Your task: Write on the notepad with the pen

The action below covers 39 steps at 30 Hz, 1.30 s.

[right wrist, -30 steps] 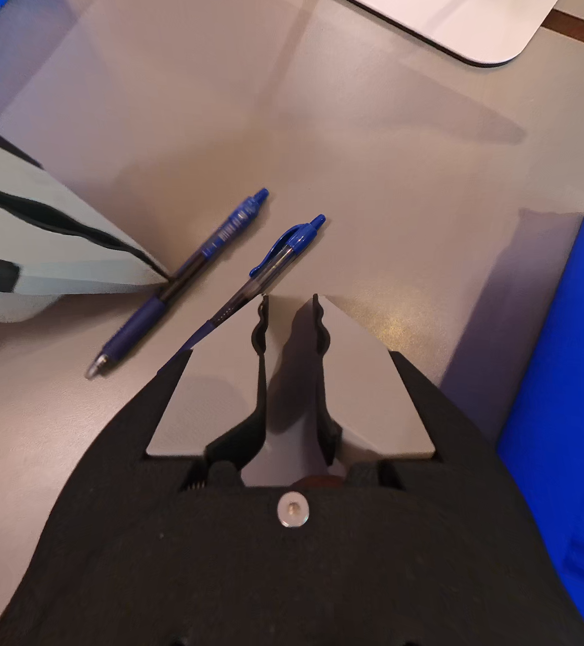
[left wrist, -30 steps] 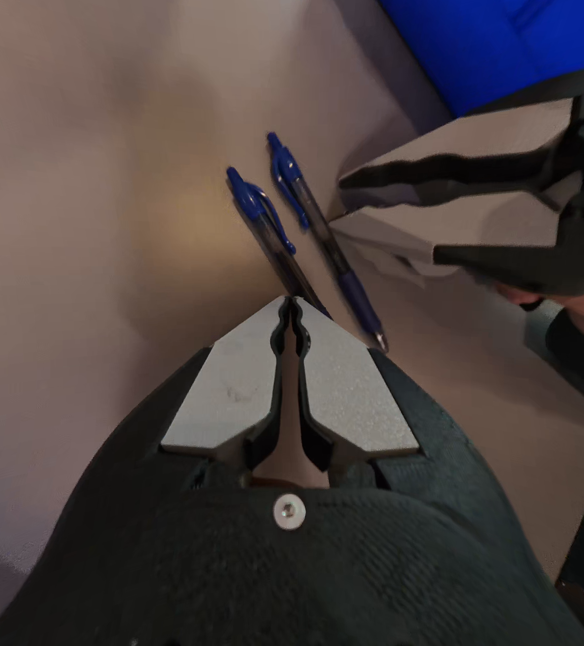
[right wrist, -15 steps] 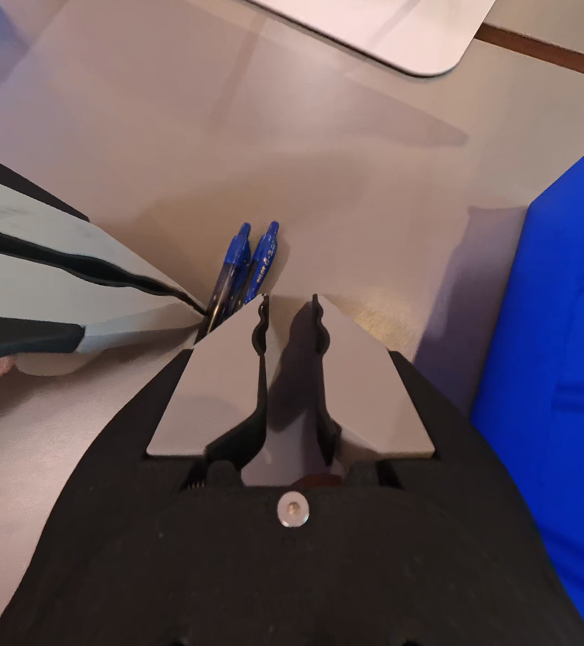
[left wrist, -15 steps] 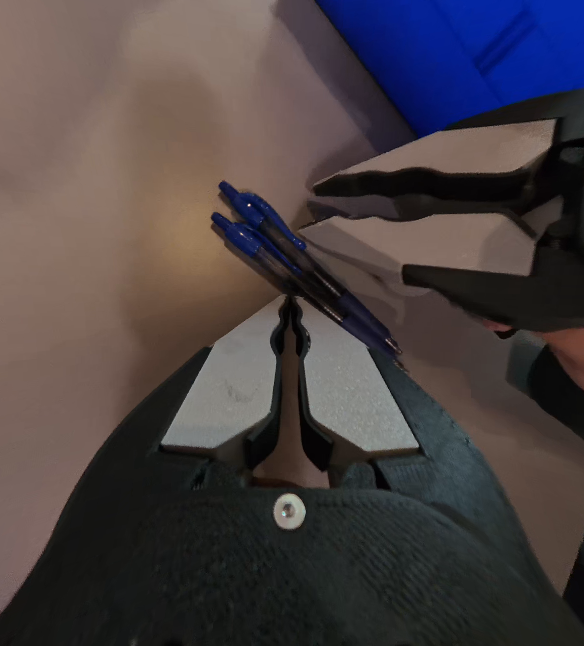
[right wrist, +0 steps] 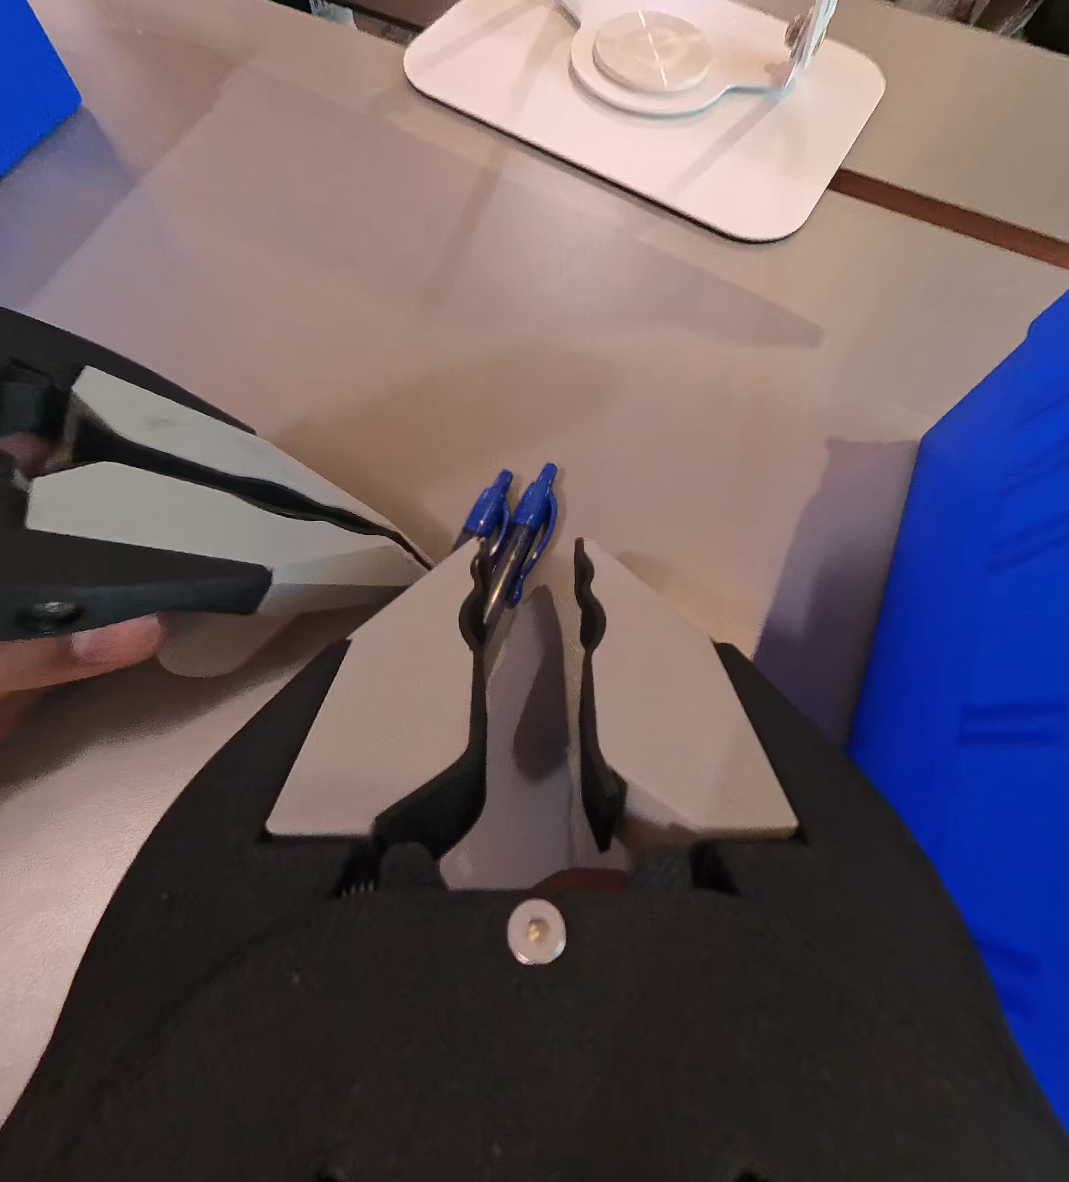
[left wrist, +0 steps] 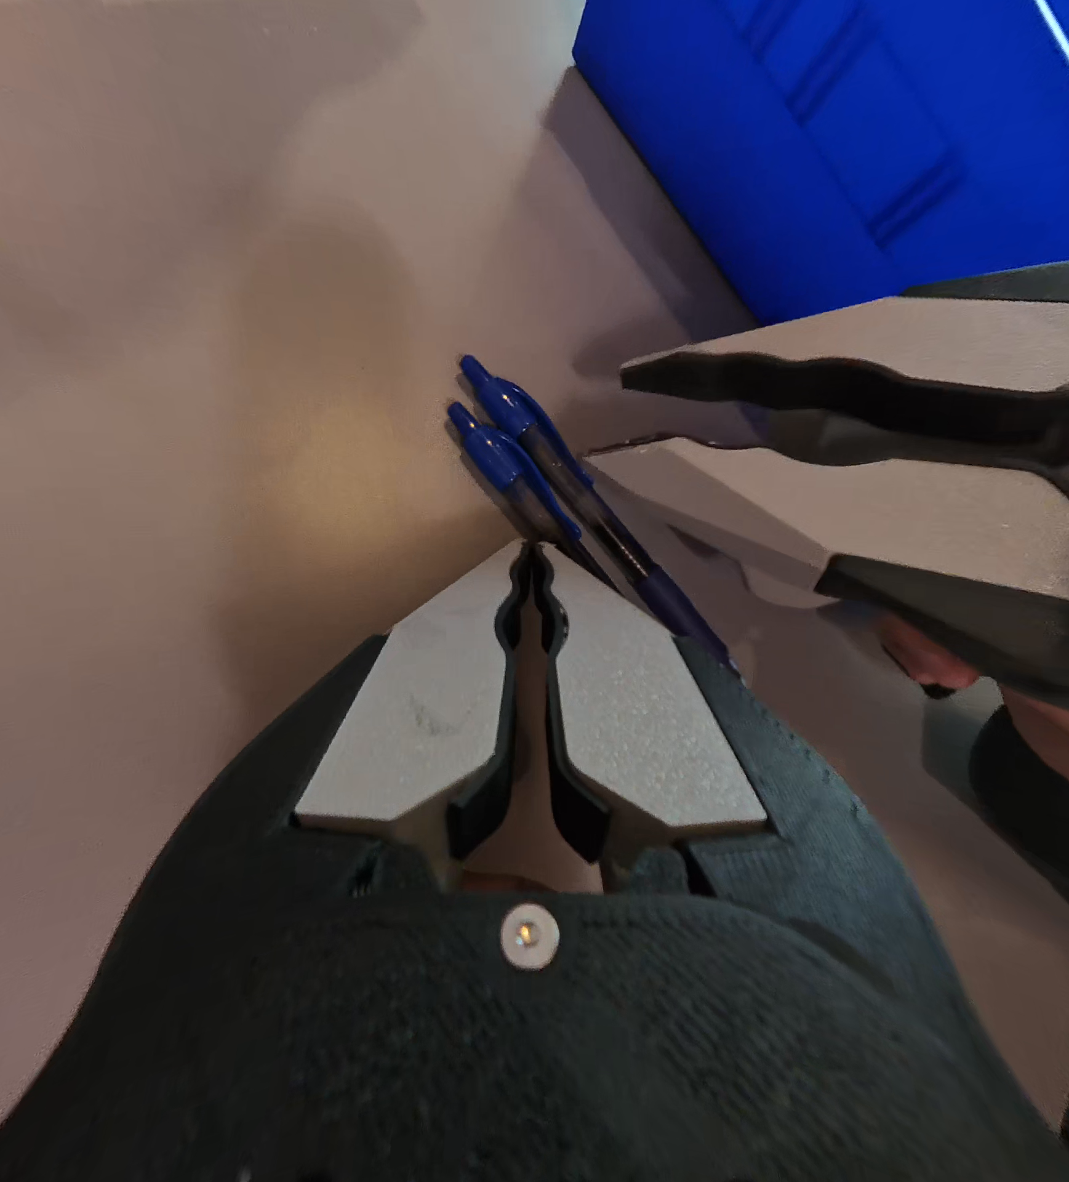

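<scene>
Two blue click pens lie side by side and touching on the grey table, one (left wrist: 554, 460) just behind the other (left wrist: 503, 464); both also show in the right wrist view (right wrist: 535, 512). My left gripper (left wrist: 533, 550) is shut and empty, its tip against the nearer pen's barrel. My right gripper (right wrist: 528, 547) is open, and a pen barrel shows in the gap by its left finger. In the left wrist view the right gripper (left wrist: 605, 416) comes in from the right. In the right wrist view the left gripper (right wrist: 420, 553) comes in from the left. No notepad is clearly identifiable.
A large blue flat object (left wrist: 838, 128) lies close behind and to the right of the pens, and fills the right edge of the right wrist view (right wrist: 998, 639). A white mat (right wrist: 519, 115) with a round metal disc sits at the far side. Tip to tip, the grippers are about 4 cm apart.
The two pens lay apart a second ago; they are now pushed together, side by side, between the two grippers. The right gripper has moved in over them. The left stays shut.
</scene>
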Available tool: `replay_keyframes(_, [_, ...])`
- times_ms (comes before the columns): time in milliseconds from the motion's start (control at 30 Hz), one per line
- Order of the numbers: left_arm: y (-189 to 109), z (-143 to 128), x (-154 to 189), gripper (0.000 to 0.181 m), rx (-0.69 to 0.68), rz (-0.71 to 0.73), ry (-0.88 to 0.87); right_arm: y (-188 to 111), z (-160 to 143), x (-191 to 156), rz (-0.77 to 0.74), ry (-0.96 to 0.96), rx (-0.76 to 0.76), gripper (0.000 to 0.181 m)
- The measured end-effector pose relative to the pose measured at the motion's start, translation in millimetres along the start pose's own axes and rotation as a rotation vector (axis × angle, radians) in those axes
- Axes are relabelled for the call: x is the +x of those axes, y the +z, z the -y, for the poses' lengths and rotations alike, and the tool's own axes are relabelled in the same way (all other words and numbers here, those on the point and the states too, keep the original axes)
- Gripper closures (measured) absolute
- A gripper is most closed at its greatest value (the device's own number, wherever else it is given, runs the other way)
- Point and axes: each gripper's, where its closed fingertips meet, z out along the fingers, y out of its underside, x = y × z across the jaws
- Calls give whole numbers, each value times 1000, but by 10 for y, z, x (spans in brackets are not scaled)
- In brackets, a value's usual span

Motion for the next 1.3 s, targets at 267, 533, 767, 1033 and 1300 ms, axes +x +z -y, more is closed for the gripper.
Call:
replay_keyframes(267, [-737, 5, 235, 167, 66, 16, 168, -203, 324, 6, -16, -25, 182, 157])
replay_keyframes(533, [-2552, 377, -822, 156, 229, 354, 123, -284, 431, -53, -14, -50, 254, 156])
replay_keyframes(767, [-2884, -708, -2408, 142, -108, 513, -331, -251, 409, -123, -4, -75, 245, 155])
replay_keyframes(1033, [-2737, -1038, -2707, 136, -185, 511, -444, -215, 377, -121, -5, -82, 234, 155])
replay_keyframes(1300, [-2729, -1093, -2808, 137, -224, 570, -424, -221, 382, -108, -3, -76, 236, 155])
